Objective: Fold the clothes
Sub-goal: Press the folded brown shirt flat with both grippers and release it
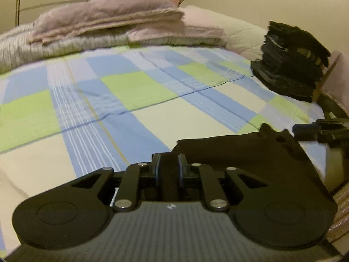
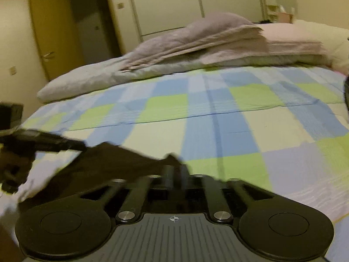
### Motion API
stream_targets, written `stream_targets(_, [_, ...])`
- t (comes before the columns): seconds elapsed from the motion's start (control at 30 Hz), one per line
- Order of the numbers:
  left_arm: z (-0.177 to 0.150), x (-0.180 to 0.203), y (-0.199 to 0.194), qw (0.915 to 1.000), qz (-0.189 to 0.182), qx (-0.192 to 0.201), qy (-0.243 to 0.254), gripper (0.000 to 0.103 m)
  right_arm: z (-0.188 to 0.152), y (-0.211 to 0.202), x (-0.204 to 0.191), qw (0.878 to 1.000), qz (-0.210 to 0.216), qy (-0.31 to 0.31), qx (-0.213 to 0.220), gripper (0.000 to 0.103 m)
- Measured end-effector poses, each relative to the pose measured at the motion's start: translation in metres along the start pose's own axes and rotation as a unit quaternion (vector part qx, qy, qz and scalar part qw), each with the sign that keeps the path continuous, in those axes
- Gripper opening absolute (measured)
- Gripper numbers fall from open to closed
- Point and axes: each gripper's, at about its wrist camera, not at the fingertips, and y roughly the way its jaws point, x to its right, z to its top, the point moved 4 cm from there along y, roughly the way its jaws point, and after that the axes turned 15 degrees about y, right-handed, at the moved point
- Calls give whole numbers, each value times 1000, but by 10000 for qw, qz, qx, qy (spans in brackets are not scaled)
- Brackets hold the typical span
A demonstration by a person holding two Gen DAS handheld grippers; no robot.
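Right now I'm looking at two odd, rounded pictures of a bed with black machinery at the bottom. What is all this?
There is no robot: a person holds a two-finger gripper in each hand, each with a wide-angle camera looking along its fingers. One picture comes from the left gripper, the other from the right gripper. Both are shut on a dark garment stretched between them, low over a checked bedspread. On the bed also lie folded pinkish blankets and a stack of folded dark clothes.
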Motion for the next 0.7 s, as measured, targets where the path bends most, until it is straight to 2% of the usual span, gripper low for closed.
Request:
stream_targets(0.03, [2,6,0,9999,-111,6,64,11,-5,1,-9,9999,98,-54,-14,56])
stream_targets(0.13, [9,24,13,9988,-383,-54,296,11,-10,20,-22,9996,200,-147,-166,56])
stream_targets(0.2, [11,36,35,9970,-547,-234,486,11,-12,35,-29,9991,237,-198,-284,55])
stream_targets(0.23, [9,39,47,9960,-539,-404,580,10,-13,45,-26,9990,130,-242,-360,53])
stream_targets(0.27, [7,42,59,9949,-525,-549,668,9,-12,56,-15,9983,-151,-310,-461,52])
stream_targets(0.3, [6,41,66,9944,-499,-586,720,9,-12,66,0,9975,-337,-313,-534,52])
stream_targets(0.37, [8,35,71,9948,-547,-569,637,7,-9,70,28,9982,-51,183,-568,52])
stream_targets(0.5, [5,30,48,9958,-505,-552,526,4,-4,67,25,9983,-151,-44,-558,51])
stream_targets(0.6, [-3,28,20,9970,-445,-485,418,5,-3,62,30,9982,-267,175,-509,51])
stream_targets(0.7, [-10,25,-8,9979,-386,-418,311,5,-6,41,27,9960,-796,130,-374,51])
